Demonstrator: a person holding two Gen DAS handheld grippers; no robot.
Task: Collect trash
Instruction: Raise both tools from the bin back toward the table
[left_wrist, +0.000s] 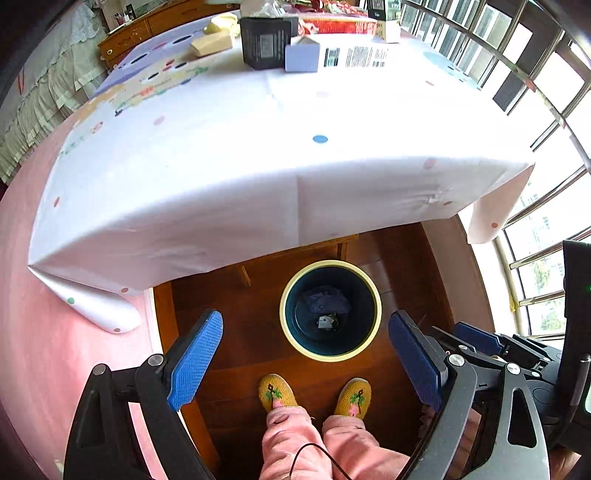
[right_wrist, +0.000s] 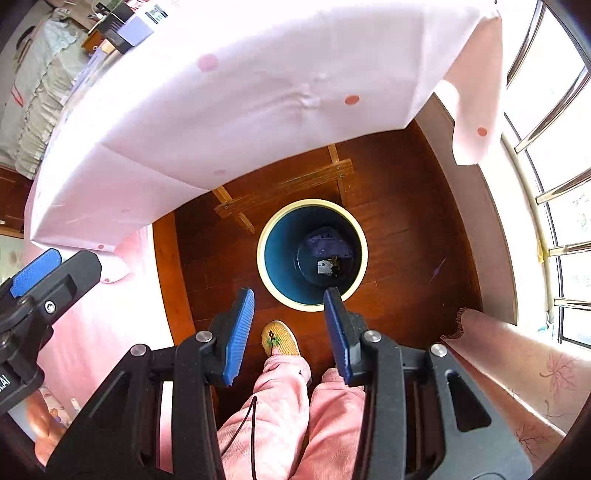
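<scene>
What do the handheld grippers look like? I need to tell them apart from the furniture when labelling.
Both the left gripper and right gripper have black frames with silver bolts and ribbed blue pads. A thin black cable hangs over pink trousers.

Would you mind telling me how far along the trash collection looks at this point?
Done: the bin on the floor already holds a crumpled purple bag and a small white scrap. In hand: nothing; the left gripper and right gripper are both open and empty above it. Left: I cannot tell whether the boxes at the table's far edge count as trash.
</scene>
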